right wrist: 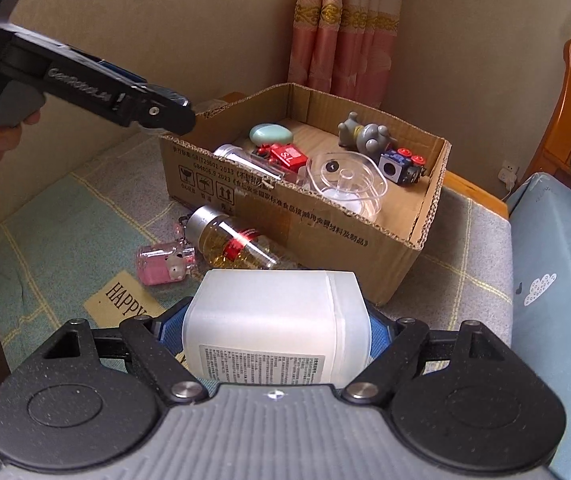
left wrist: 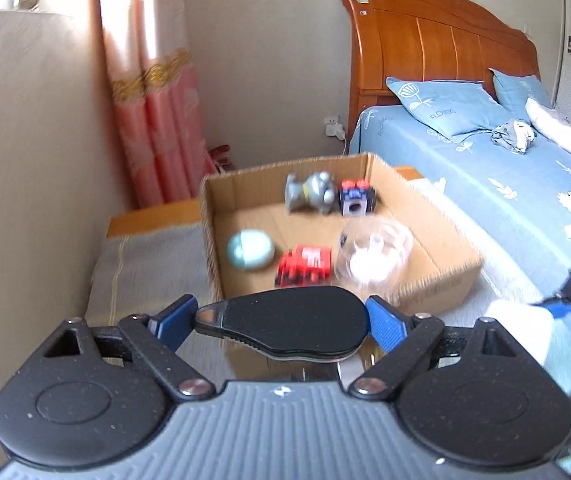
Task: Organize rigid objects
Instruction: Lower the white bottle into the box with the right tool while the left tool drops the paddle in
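Observation:
My left gripper (left wrist: 281, 322) is shut on a flat black teardrop-shaped object (left wrist: 285, 326), held above the near edge of the cardboard box (left wrist: 441, 280). In the right wrist view the left gripper (right wrist: 165, 114) hovers over the box's left corner (right wrist: 189, 160). My right gripper (right wrist: 277, 328) is shut on a white plastic bottle (right wrist: 273, 320), in front of the box. The box holds a mint oval case (right wrist: 271, 134), a red toy (right wrist: 287, 156), a clear plastic lid (right wrist: 345, 180), a grey figurine (right wrist: 365, 136), a cube toy (right wrist: 399, 164) and a clear tube (right wrist: 241, 158).
A clear bottle with gold contents (right wrist: 233, 240) and a small pink bottle (right wrist: 163, 266) lie on the checked cloth (right wrist: 65, 240) in front of the box. A bed with blue bedding (left wrist: 485, 168) lies to the right. A beige wall (left wrist: 25, 160) is at the left.

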A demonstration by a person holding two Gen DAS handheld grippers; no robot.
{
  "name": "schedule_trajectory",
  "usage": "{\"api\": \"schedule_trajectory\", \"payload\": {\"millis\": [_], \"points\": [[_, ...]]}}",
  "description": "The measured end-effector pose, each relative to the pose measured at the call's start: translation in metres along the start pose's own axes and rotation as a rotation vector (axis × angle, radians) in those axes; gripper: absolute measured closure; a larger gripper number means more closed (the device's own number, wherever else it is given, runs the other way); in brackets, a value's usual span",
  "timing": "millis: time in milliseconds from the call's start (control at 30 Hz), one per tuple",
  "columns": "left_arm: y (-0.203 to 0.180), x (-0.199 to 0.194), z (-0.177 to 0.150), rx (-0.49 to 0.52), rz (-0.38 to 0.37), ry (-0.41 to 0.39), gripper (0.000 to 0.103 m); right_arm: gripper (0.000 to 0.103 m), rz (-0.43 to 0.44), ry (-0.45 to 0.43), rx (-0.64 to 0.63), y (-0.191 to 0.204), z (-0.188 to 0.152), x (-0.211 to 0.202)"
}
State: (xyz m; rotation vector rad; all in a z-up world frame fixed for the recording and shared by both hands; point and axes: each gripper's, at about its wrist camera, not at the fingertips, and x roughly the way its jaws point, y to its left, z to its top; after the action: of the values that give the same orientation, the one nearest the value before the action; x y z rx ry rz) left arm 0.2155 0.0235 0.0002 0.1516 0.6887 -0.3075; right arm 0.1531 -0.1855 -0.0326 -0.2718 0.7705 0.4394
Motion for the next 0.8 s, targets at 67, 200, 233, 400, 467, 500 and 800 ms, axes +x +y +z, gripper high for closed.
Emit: {"api": "schedule_trajectory", "payload": {"millis": [67, 200, 233, 400, 467, 500, 800], "points": [[0.000, 0.017, 0.010, 0.005, -0.015, 0.011, 0.013, 0.016, -0.007, -0.014, -0.001, -0.002, 0.005, -0.003], [-0.001, 0.048, 0.018, 0.009, 0.013, 0.046, 0.013, 0.016, -0.024, -0.037, 0.004, -0.006, 0.012, -0.009], [0.002, 0.055, 0.018, -0.005, 0.001, 0.057, 0.013, 0.016, -0.027, -0.043, 0.006, -0.007, 0.013, -0.011], [0.010, 0.074, 0.016, -0.064, 0.028, 0.097, 0.013, 0.016, -0.029, -0.056, 0.012, -0.013, 0.019, -0.016], [0.012, 0.073, 0.014, -0.083, 0.034, 0.102, 0.012, 0.016, -0.033, -0.060, 0.006, -0.016, 0.023, -0.017], [0.012, 0.070, 0.015, -0.083, 0.032, 0.093, 0.011, 0.016, -0.032, -0.062, 0.006, -0.018, 0.026, -0.017], [0.009, 0.021, 0.003, -0.092, 0.083, 0.011, 0.004, 0.016, -0.024, -0.080, 0.019, -0.037, 0.068, -0.005]]}}
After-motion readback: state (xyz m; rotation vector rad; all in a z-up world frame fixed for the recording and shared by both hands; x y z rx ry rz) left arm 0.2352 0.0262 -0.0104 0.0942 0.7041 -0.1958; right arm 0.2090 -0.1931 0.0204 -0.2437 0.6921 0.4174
